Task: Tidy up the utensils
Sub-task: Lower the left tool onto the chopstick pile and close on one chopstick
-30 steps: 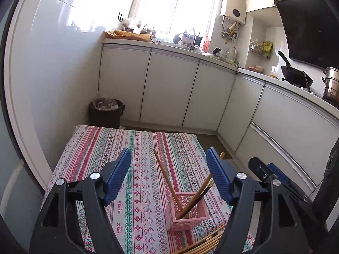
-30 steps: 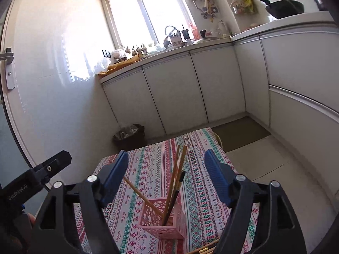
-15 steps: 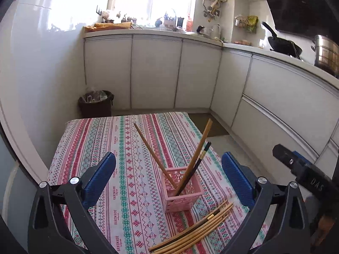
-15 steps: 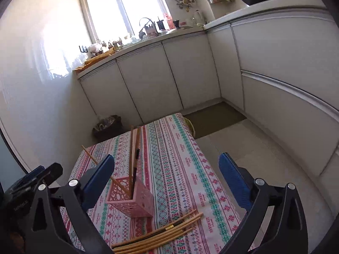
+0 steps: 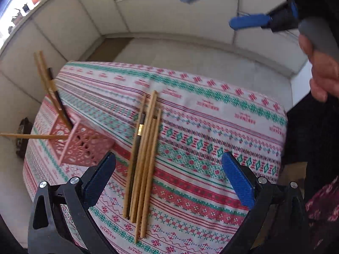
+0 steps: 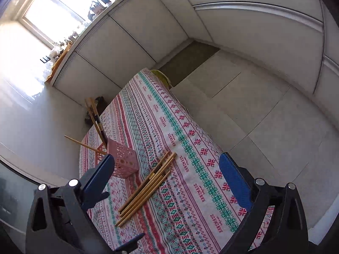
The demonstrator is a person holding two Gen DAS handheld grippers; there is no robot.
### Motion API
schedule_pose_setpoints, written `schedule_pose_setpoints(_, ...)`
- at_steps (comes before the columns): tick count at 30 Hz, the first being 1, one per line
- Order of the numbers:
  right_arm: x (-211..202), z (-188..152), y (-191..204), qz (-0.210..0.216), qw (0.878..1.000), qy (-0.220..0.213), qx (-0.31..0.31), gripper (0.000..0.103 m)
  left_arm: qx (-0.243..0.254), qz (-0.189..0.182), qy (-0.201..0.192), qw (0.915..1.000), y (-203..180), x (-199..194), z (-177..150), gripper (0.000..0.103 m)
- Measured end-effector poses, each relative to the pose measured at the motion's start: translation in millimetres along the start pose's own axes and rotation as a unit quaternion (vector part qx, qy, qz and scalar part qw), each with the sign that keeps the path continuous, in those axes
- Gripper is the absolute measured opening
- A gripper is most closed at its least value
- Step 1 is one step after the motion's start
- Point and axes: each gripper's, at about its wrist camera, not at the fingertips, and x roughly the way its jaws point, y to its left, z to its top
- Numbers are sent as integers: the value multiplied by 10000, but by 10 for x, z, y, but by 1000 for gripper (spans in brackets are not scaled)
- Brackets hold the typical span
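Chopsticks [image 5: 144, 158] lie bundled flat on my patterned tablecloth [image 5: 211, 127], just right of the pink lattice basket [image 5: 82, 146], which already holds a few sticks [image 5: 50, 93] leaning out of its top. Reading left to right in the left wrist view: the basket, then the loose bundle, then bare cloth out to the table's far edge. My left gripper [image 5: 169, 175] hovers above the bundle, jaws spread wide and holding nothing. My right gripper [image 6: 167, 175] hangs over the same sticks [image 6: 146, 188], likewise released and empty. I judge the step in hand to be the approach for another pick. The next move, as I read it, calls for lowering one gripper, closing on a single stick near its middle, then tipping it upright into the basket [image 6: 122, 160] without knocking the leaning sticks.
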Motion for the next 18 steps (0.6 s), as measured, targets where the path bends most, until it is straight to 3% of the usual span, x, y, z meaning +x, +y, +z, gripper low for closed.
schedule_pose_setpoints(5, 69, 35, -28, 190, 9994, 239, 181, 96, -119, -904, 647, 9937, 114, 391, 89, 94)
schedule_pose_setpoints(7, 129, 36, -55, 292, 9981, 452, 290, 96, -296, -1048, 905, 9899, 193, 541, 132, 88)
schedule_pose_setpoints(9, 162, 39, -86, 372, 9968, 585, 402, 96, -405, -1198, 1087, 9860, 254, 650, 155, 74)
schedule_pose_setpoints(16, 169, 70, -133, 414, 9957, 640, 526, 96, -223, -1195, 1239, 9848, 253, 847, 193, 44)
schedule_pose_setpoints(18, 185, 69, -147, 378, 9956, 669, 543, 96, -229, -1107, 1222, 9861, 283, 883, 217, 32)
